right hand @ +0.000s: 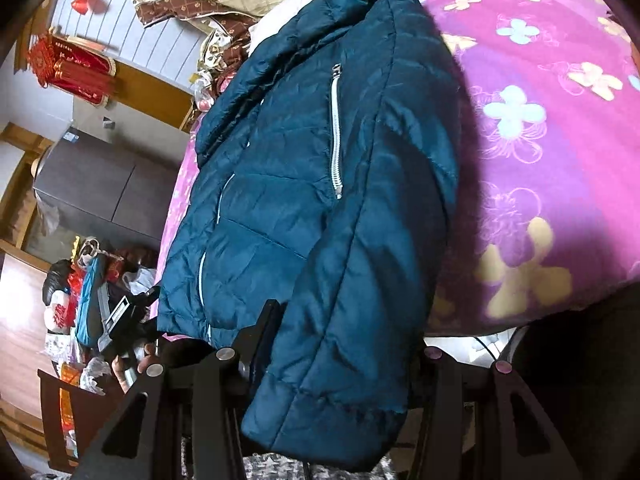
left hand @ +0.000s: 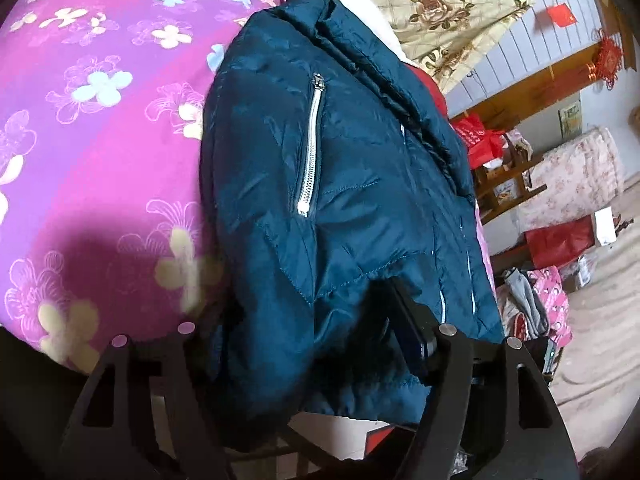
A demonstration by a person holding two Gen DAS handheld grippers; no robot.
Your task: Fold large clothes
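A dark teal padded jacket (left hand: 340, 168) lies on a bed with a pink flowered cover (left hand: 100, 140), its white pocket zip (left hand: 310, 152) facing up. Its lower end hangs over the bed's near edge. My left gripper (left hand: 292, 308) is open astride that end, the right finger (left hand: 400, 304) lying on the fabric and the left one mostly hidden beside it. In the right wrist view the same jacket (right hand: 320, 168) fills the middle. A sleeve cuff (right hand: 332, 412) hangs between the jaws of my open right gripper (right hand: 352, 326). No pad visibly presses the cloth.
A checked quilt (left hand: 440, 4) and pillows are piled at the head of the bed. Red bags (left hand: 560, 240), a wooden rack and loose clothes crowd the floor beside it. A grey cabinet (right hand: 104, 188) stands on the other side, where a hand holds the other gripper (right hand: 124, 320).
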